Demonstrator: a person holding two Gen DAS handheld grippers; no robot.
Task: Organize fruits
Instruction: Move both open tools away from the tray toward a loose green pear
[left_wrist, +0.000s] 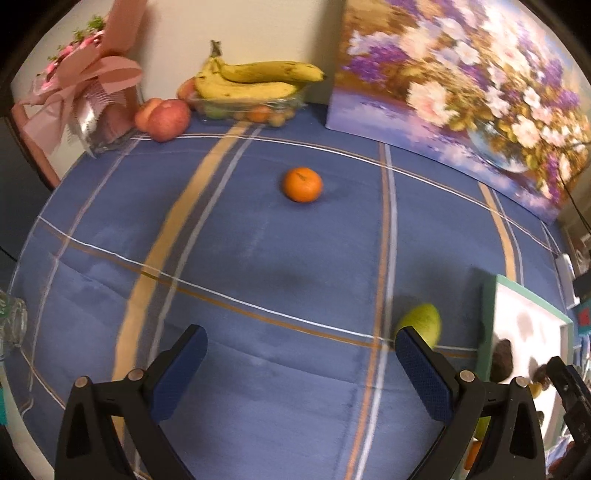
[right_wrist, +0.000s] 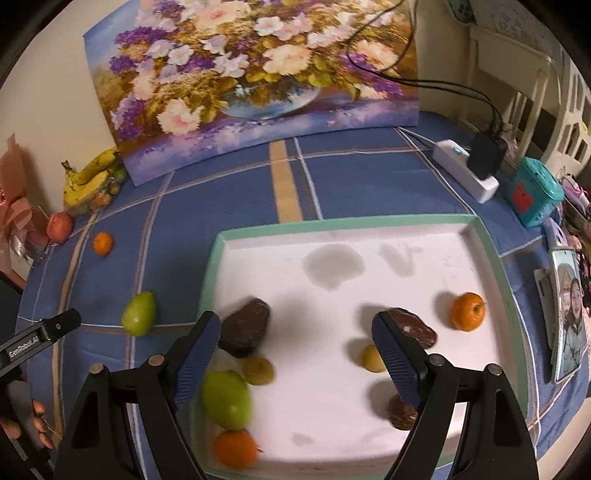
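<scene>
My left gripper (left_wrist: 301, 343) is open and empty above the blue tablecloth. An orange (left_wrist: 302, 184) lies ahead of it, and a green pear (left_wrist: 424, 323) sits just beyond its right finger. My right gripper (right_wrist: 295, 332) is open and empty over the white tray (right_wrist: 491, 236). In the tray lie a green pear (right_wrist: 226, 398), two oranges (right_wrist: 467, 311) (right_wrist: 236, 448), dark brown fruits (right_wrist: 245, 326) and small yellowish fruits (right_wrist: 258, 370). The loose pear (right_wrist: 139, 313) and orange (right_wrist: 102, 243) also show left of the tray.
Bananas (left_wrist: 255, 79) lie on a clear container of fruit at the back, with red apples (left_wrist: 164, 118) and a pink bouquet (left_wrist: 85, 92) to the left. A flower painting (left_wrist: 461, 92) leans on the wall. A power strip (right_wrist: 465, 168), a teal box (right_wrist: 532, 192) and a phone (right_wrist: 567, 314) lie right.
</scene>
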